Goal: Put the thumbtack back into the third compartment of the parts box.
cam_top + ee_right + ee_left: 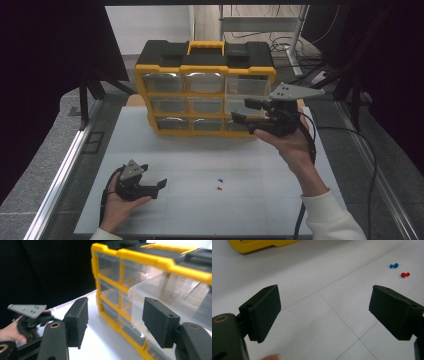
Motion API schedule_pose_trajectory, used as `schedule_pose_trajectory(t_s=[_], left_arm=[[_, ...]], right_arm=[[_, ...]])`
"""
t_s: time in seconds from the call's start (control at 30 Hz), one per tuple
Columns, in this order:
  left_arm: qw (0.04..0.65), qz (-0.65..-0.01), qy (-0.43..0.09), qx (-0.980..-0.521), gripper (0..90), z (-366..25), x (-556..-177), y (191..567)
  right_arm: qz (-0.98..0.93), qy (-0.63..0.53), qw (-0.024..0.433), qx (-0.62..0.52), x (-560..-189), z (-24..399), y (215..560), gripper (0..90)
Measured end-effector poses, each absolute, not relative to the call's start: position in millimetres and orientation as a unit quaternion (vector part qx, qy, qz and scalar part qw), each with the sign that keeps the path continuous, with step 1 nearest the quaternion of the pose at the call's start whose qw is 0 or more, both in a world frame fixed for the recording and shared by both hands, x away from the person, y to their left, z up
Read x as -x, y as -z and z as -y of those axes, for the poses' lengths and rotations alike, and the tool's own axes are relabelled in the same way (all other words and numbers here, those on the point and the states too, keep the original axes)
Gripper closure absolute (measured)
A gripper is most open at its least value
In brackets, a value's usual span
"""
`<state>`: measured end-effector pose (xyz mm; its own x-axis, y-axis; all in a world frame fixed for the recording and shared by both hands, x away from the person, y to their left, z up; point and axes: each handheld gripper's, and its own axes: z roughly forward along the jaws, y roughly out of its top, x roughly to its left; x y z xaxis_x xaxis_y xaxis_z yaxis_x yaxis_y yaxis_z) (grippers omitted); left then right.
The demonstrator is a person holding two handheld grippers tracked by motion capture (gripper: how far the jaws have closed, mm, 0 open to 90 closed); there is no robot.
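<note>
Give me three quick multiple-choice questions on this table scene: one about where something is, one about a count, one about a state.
1. Where do the pushpins lie? A on the white mat before the organiser; B in a drawer; C on the organiser's lid.
2. How many pushpins? A one; B two; C four.
3. The left gripper's jaws are: A open; B shut on a pin; C shut on a drawer.

Answers: 1 A, the blue pushpin and red pushpin lie on the mat before the yellow organiser. 2 B, one blue, one red. 3 A, the left gripper shows bare mat between its jaws.

Right gripper [246, 111] — open, at organizer [205, 90]
</note>
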<state>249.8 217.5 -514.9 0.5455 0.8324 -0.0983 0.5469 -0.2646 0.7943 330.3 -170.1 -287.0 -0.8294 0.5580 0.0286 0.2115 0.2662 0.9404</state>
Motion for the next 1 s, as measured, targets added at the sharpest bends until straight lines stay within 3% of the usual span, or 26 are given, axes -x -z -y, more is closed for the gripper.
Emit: schedule_pose_trajectory(t_s=[0.4,1.0], left_arm=[[0.412,-0.444,-0.175,-0.776,10.8,-217.7,-249.7,514.6],[0.413,-0.441,-0.178,-0.776,10.8,-216.5,-248.9,514.5]], right_arm=[[-0.790,-0.545,0.134,-0.248,-313.2,172.1,323.1,35.4],[-0.811,-0.494,0.128,-0.285,-318.5,174.0,392.6,35.1]])
